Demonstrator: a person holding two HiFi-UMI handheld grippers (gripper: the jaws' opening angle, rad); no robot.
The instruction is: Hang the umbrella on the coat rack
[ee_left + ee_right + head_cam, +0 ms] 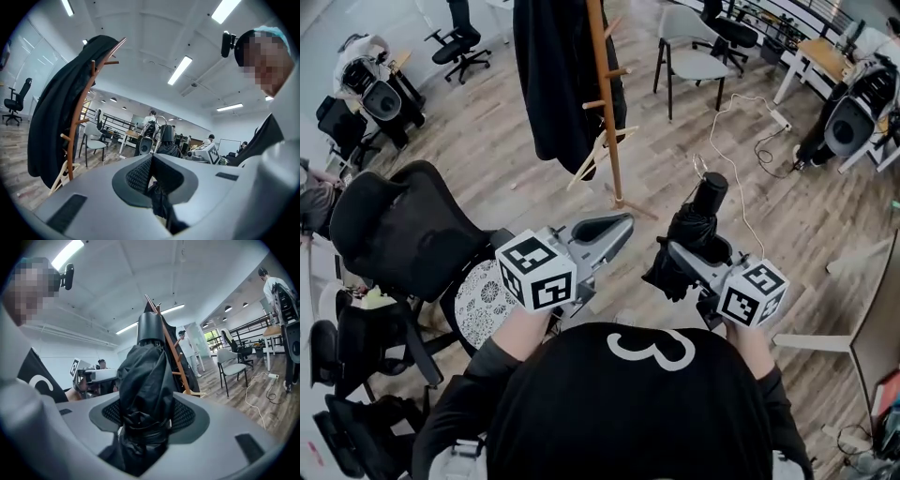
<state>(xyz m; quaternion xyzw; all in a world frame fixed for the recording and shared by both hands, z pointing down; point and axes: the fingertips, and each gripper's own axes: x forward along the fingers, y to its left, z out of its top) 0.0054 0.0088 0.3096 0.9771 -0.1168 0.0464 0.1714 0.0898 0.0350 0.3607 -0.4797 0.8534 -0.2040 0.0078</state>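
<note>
Since the right gripper (686,255) is clamped around the bunched middle of the folded umbrella (701,220), the handle end points up and forward toward the coat rack (607,112). My guess is that's so the loop (701,167) on the handle can drop over one of the pegs (619,72).

The umbrella is well short of the rack, out over the wood floor (516,159). The left gripper (617,228) has its jaws pressed together on nothing, just riding alongside.

The umbrella is crinkly black fabric cinched by a strap, with a smooth stubby cylinder handle. The rack is a slim varnished wooden pole with short angled pegs. A floppy black coat (553,75) hogs one side, so the bare pegs look like the target.
</note>
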